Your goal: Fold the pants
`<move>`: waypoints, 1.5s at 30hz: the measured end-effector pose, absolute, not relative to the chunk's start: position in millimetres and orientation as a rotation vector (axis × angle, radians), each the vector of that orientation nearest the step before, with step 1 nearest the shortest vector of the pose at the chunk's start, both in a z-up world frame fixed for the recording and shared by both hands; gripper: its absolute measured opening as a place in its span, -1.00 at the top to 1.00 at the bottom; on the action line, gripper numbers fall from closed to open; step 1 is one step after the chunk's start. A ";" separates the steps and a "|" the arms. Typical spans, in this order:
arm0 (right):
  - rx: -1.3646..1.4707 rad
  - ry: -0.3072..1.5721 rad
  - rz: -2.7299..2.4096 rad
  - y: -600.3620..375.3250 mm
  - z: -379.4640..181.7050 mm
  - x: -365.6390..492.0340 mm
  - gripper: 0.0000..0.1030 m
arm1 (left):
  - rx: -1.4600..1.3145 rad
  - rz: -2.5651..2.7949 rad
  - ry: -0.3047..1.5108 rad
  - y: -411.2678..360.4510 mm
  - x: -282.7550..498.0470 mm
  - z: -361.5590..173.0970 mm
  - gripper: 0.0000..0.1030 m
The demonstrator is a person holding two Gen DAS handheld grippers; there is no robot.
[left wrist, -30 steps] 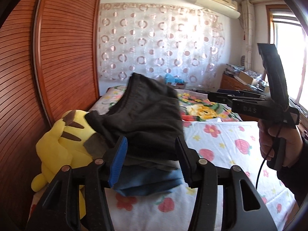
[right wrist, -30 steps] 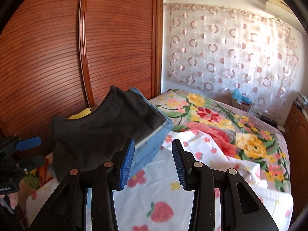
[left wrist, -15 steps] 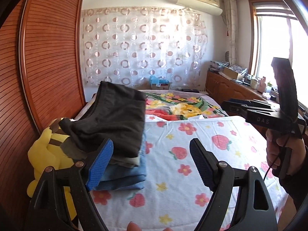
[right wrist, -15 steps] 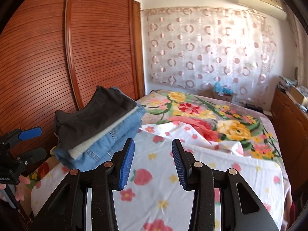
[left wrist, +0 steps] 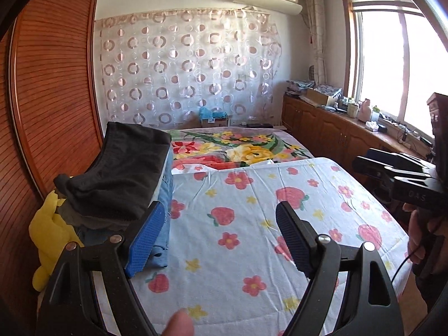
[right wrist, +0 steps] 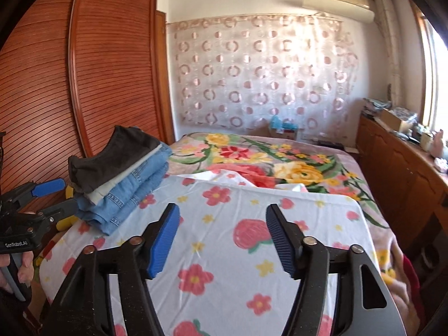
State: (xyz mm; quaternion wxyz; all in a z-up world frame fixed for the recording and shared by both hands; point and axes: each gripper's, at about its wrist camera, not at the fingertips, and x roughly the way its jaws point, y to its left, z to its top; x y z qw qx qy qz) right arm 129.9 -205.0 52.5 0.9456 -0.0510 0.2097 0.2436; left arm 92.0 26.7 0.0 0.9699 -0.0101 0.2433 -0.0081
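Folded dark pants (left wrist: 123,173) lie on top of a stack of folded clothes, with blue jeans (right wrist: 128,196) under them, at the left side of the bed. The dark pants also show in the right wrist view (right wrist: 112,159). My left gripper (left wrist: 221,238) is open and empty, to the right of the stack and above the sheet. My right gripper (right wrist: 222,238) is open and empty above the sheet, right of the stack. Each gripper shows in the other's view, the right one (left wrist: 403,176) and the left one (right wrist: 42,198).
A strawberry-and-flower sheet (right wrist: 224,280) covers the near bed, a floral blanket (right wrist: 266,162) the far part. A yellow plush toy (left wrist: 50,238) sits left of the stack. A wooden wardrobe (right wrist: 98,70) stands left, low cabinets (left wrist: 322,128) with clutter right under the window.
Both grippers have pulled back from the stack and to the right. The left gripper's jaws, close around the stack's edge before, have spread wide. The right gripper has opened wider too.
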 end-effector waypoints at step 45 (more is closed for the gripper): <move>-0.036 0.339 0.346 -204.6 35.7 40.9 -0.37 | -0.025 -0.040 0.418 -5.5 63.6 26.9 -0.60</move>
